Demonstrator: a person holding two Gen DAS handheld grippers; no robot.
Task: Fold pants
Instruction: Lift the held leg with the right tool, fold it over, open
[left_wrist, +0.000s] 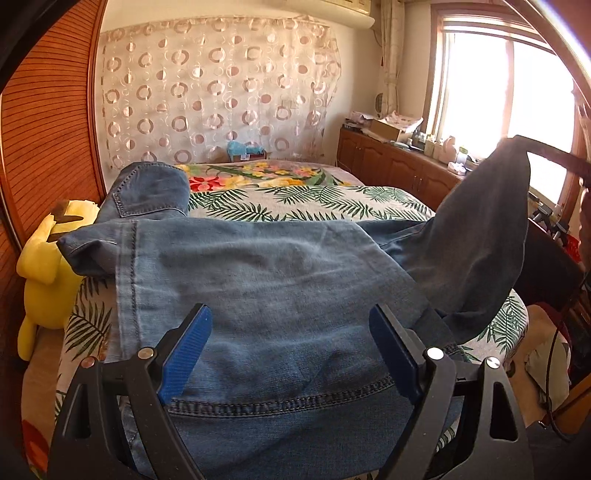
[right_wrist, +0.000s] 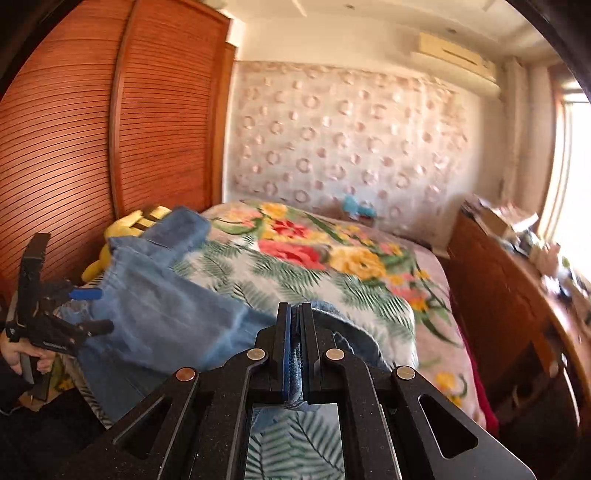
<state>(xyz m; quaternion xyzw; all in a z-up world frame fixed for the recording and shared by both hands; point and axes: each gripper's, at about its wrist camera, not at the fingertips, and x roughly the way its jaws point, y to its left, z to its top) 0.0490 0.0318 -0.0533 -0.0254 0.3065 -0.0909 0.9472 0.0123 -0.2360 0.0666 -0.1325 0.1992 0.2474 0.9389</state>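
Blue denim pants (left_wrist: 258, 295) lie across the near end of a bed with a floral, leaf-print cover (left_wrist: 314, 203). My left gripper (left_wrist: 291, 350) is open, its blue pads (left_wrist: 184, 354) spread just above the denim near a stitched seam. In the left wrist view one part of the pants (left_wrist: 484, 236) is lifted high at the right. My right gripper (right_wrist: 294, 332) is shut on that denim edge (right_wrist: 294, 354) and holds it above the bed. The pants (right_wrist: 162, 314) and the left gripper (right_wrist: 88, 310) also show at the left of the right wrist view.
A yellow plush toy (left_wrist: 48, 258) lies at the bed's left edge against a wooden slatted wardrobe (left_wrist: 44, 129). A wooden cabinet (left_wrist: 399, 162) with clutter runs along the right under a bright window (left_wrist: 498, 92). A curtain with circles (left_wrist: 221, 92) hangs behind the bed.
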